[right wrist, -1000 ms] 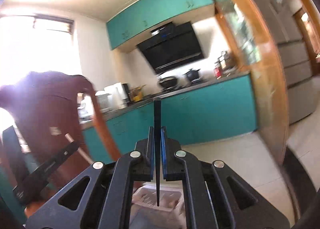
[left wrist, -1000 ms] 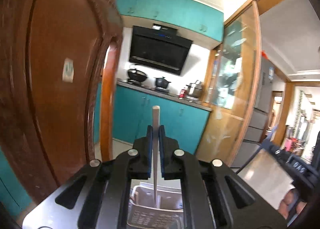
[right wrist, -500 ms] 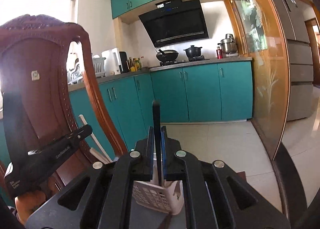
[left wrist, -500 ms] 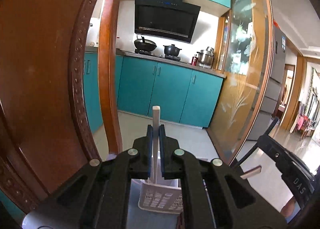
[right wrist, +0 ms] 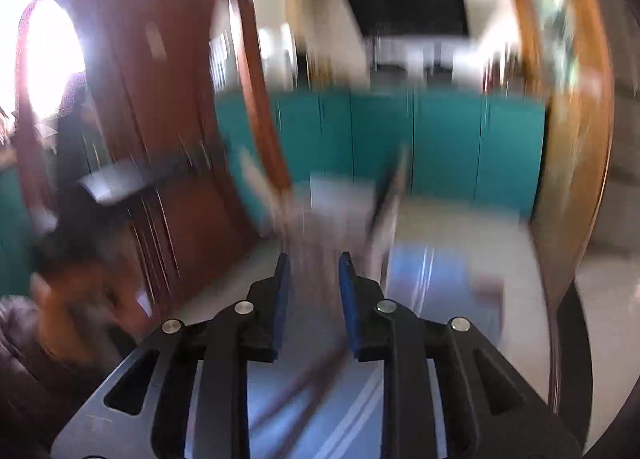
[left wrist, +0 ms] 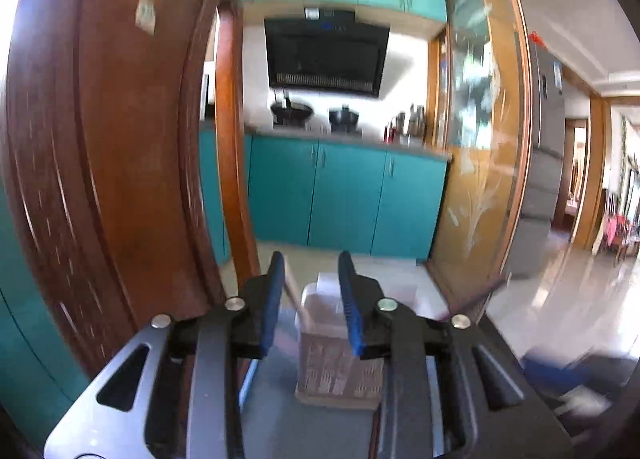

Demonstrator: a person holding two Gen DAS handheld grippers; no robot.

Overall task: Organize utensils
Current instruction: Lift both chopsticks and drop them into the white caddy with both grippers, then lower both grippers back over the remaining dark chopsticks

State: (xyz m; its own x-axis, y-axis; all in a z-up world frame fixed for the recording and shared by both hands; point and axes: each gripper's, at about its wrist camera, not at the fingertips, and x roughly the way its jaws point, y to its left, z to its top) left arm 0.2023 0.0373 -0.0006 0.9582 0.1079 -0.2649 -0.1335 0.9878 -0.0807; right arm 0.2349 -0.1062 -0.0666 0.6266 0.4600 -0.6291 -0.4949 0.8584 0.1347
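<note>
A white perforated utensil basket (left wrist: 334, 363) stands on the table just beyond my left gripper (left wrist: 311, 263), which is open and empty. A pale utensil handle (left wrist: 294, 291) leans out of the basket's left side. In the blurred right wrist view the basket (right wrist: 340, 215) shows ahead with a pale handle (right wrist: 256, 183) at its left and a dark utensil (right wrist: 394, 187) at its right. My right gripper (right wrist: 313, 265) is open and empty, short of the basket. Dark stick-like utensils (right wrist: 308, 379) lie on the table below it.
A carved wooden chair back (left wrist: 116, 147) stands close at the left, also in the right wrist view (right wrist: 160, 119). The left gripper body (right wrist: 132, 179) shows at the right wrist view's left. Teal kitchen cabinets (left wrist: 344, 195) and a glass sliding door (left wrist: 480, 139) lie behind.
Both grippers were shut on upright utensils, a pale one left and a dark one right; now both are open and empty, with the utensils standing in the basket. The right view is blurred by motion.
</note>
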